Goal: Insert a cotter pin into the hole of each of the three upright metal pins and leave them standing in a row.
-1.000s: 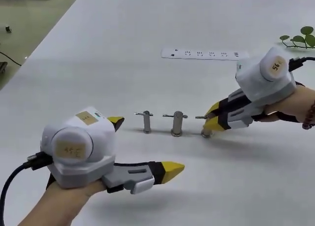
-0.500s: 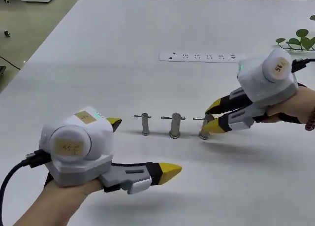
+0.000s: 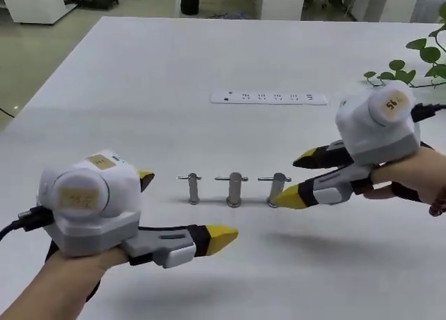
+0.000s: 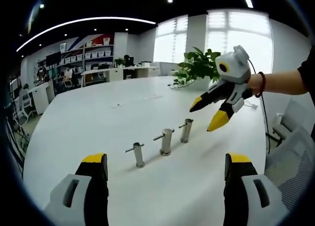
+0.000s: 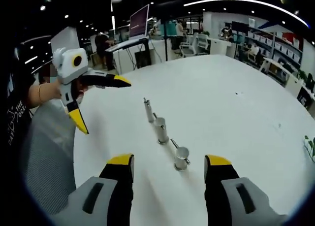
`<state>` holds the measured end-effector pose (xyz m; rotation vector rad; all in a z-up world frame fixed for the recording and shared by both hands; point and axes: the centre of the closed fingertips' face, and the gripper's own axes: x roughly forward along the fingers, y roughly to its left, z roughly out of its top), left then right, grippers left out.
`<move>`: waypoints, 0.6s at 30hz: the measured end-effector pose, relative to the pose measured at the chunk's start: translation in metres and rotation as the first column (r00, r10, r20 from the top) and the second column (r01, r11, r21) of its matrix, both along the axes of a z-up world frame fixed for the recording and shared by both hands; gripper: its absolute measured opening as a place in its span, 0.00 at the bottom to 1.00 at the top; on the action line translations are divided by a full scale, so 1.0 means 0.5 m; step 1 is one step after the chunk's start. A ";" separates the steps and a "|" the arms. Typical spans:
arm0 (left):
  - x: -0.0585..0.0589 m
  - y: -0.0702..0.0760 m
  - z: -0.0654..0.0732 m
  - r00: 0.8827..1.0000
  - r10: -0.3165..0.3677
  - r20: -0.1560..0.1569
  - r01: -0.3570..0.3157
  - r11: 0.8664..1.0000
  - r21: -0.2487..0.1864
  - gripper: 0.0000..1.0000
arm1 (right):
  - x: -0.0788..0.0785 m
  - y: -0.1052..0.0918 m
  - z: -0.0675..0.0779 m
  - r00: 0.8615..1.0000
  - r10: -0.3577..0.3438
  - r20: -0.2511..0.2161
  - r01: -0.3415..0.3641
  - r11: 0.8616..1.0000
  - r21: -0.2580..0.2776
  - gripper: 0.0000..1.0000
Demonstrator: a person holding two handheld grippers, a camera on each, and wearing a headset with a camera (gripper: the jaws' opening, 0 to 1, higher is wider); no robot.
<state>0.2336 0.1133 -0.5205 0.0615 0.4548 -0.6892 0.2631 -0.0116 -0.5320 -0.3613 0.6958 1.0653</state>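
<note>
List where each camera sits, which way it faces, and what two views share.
Head view: on the headset, facing forward and down at the three pins on the table; left hand holds the left gripper, right hand the right gripper.
Left gripper view: on the left gripper, facing along its open jaws down the row; right hand and forearm show.
Right gripper view: on the right gripper, facing the row's opposite end; left hand shows.
Shared: all see the pins; each gripper view sees the other gripper.
</note>
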 end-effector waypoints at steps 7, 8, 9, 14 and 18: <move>0.009 0.006 0.015 1.000 0.024 0.009 -0.023 1.000 -0.010 0.98 | -0.005 -0.004 0.024 0.989 -0.144 0.014 0.143 0.988 0.057 0.60; 0.011 0.006 0.017 1.000 0.029 0.008 -0.029 1.000 -0.010 0.97 | -0.009 -0.005 0.026 0.988 -0.155 0.013 0.154 0.986 0.060 0.60; 0.011 0.006 0.018 0.999 0.032 0.008 -0.032 0.999 -0.010 0.97 | -0.008 -0.005 0.030 0.984 -0.175 0.015 0.174 0.982 0.070 0.61; 0.015 0.009 0.023 0.999 0.052 0.005 -0.052 0.999 -0.007 0.96 | -0.013 -0.008 0.043 0.968 -0.249 0.028 0.245 0.963 0.114 0.62; 0.022 0.011 0.029 0.997 0.077 -0.001 -0.077 0.996 -0.038 0.94 | -0.020 -0.005 0.047 0.956 -0.294 0.019 0.287 0.945 0.155 0.64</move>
